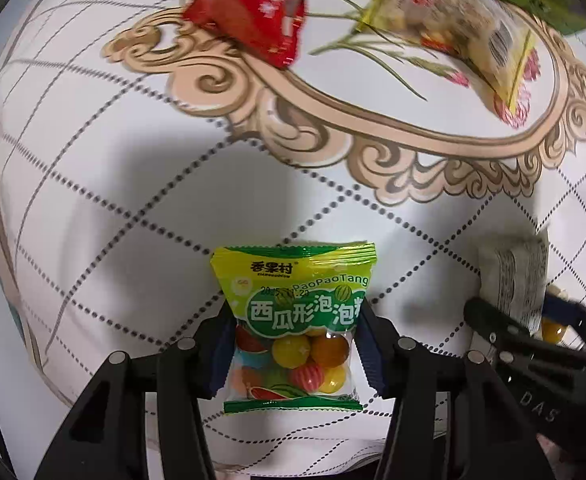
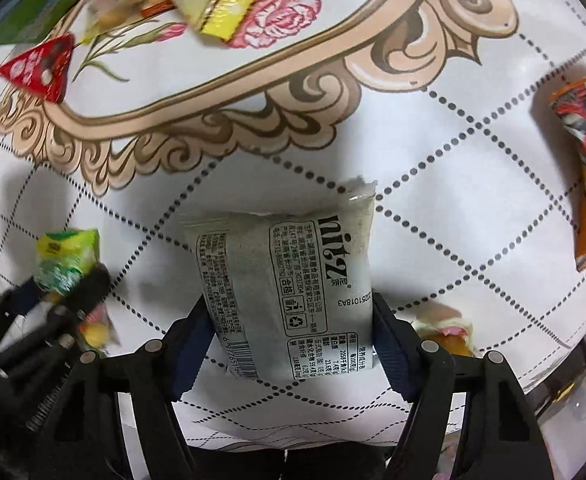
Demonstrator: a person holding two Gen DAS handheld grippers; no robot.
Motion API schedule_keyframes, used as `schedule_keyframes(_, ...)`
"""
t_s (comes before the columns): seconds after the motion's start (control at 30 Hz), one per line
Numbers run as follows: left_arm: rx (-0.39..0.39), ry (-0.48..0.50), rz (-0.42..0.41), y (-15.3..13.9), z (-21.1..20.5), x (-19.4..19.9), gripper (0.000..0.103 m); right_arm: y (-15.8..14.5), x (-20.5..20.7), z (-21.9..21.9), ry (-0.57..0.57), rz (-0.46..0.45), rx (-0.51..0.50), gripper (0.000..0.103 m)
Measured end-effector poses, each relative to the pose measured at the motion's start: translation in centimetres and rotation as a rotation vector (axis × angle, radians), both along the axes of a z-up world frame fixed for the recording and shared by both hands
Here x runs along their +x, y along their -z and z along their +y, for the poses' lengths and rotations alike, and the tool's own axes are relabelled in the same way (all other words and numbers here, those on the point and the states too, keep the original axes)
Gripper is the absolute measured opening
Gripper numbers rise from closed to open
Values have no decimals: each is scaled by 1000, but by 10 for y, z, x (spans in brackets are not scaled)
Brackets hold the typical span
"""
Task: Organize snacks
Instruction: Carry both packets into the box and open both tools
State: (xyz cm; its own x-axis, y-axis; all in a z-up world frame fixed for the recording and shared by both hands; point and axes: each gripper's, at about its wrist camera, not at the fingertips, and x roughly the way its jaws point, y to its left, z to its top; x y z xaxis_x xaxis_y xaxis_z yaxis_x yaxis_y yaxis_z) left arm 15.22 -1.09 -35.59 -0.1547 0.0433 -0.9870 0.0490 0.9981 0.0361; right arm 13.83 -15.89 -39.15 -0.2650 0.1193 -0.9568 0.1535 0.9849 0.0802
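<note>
Left gripper (image 1: 293, 344) clamped on the gumball bag (image 1: 293, 320) at lower centre, right gripper (image 2: 293, 332) pinching the grey snack pack (image 2: 289, 292) mid-frame; both light, crinkly, slippery film, so grip mid-body, not seams.

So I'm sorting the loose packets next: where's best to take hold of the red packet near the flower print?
Probably from above, across the narrow middle of the red packet. It lies flat on the tablecloth, clear of the yellow-edged packet, so both long sides look free. Avoid the thin crimped ends, which would likely slip. Both grippers already hold packets, so one must be set down first.
</note>
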Motion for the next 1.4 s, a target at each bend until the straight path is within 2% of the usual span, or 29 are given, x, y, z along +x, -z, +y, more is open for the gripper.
schedule_keyframes(0.2,-58,-99,-57,-42,24,-4,50,-26,-20,0,44,-52,58,76)
schedule_keyframes(0.37,-145,-155,-158,-110,28,1,50,-81,-8,-10,64,-156,133,76)
schedule_keyframes(0.5,-223,-160,-270,-178,31,37,51,-140,17,-17,89,-275,186,76)
schedule_keyframes(0.6,-258,-153,-321,-206,46,77,51,-189,62,-25,108,-369,225,76)
schedule_keyframes(0.7,-259,-130,-363,-227,53,131,51,-229,110,-32,123,-438,254,76)
schedule_keyframes(0.83,-239,-118,-356,-224,63,206,51,-255,182,-30,149,-489,255,76)
schedule_keyframes(0.97,-251,-143,-275,-198,77,268,51,-237,243,-27,174,-461,231,76)
schedule_keyframes(1.17,-266,-204,-176,-154,89,318,51,-196,300,-25,245,-409,214,76)
schedule_keyframes(1.4,-240,-200,-142,-124,85,351,51,-165,329,-10,242,-369,190,76)
